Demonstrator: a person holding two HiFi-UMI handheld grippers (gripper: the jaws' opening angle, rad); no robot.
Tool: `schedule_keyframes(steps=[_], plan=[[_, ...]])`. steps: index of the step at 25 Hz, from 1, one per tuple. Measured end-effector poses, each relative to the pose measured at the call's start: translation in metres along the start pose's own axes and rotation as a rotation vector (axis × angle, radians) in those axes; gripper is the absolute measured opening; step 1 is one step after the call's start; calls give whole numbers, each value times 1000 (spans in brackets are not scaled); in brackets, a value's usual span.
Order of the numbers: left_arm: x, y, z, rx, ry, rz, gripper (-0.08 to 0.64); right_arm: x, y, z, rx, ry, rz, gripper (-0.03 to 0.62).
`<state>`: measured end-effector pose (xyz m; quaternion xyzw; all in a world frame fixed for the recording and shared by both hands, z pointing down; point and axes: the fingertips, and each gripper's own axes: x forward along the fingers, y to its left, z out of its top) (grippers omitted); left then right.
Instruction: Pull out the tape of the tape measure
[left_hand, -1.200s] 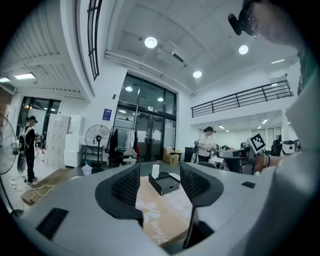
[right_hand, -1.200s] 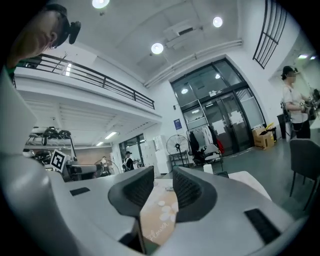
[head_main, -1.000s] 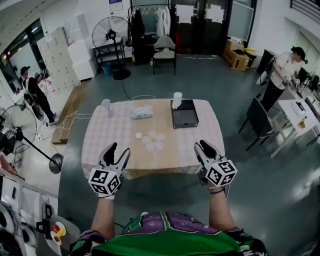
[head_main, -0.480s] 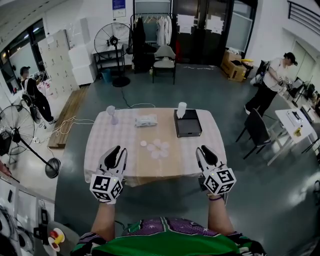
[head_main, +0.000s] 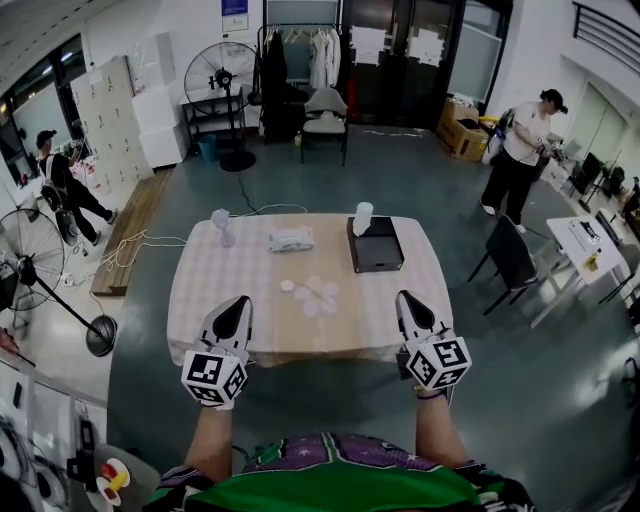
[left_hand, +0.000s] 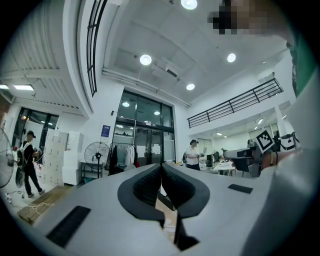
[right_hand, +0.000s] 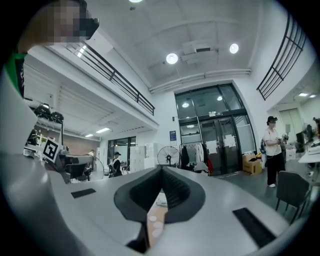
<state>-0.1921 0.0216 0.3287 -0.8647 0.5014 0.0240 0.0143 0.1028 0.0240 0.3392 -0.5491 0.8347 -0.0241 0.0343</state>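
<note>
head view: left hand-held gripper and right hand-held gripper have just been closing and are now shut on nothing, low in frame before the desk (tape measure not distinguishable there), so no tape is gripped.

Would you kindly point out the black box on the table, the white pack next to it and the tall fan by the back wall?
black box (head_main: 376, 250), head view, middle of its top.
white pack (head_main: 290, 240), head view, its centre.
tall fan (head_main: 222, 75), head view, hub of its round cage.
</note>
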Motion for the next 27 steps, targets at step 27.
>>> schedule_keyframes(steps=[27], plan=[[-11, 4, 0, -26, 10, 7, 25, -1, 10, -1, -34, 40, -16, 5]])
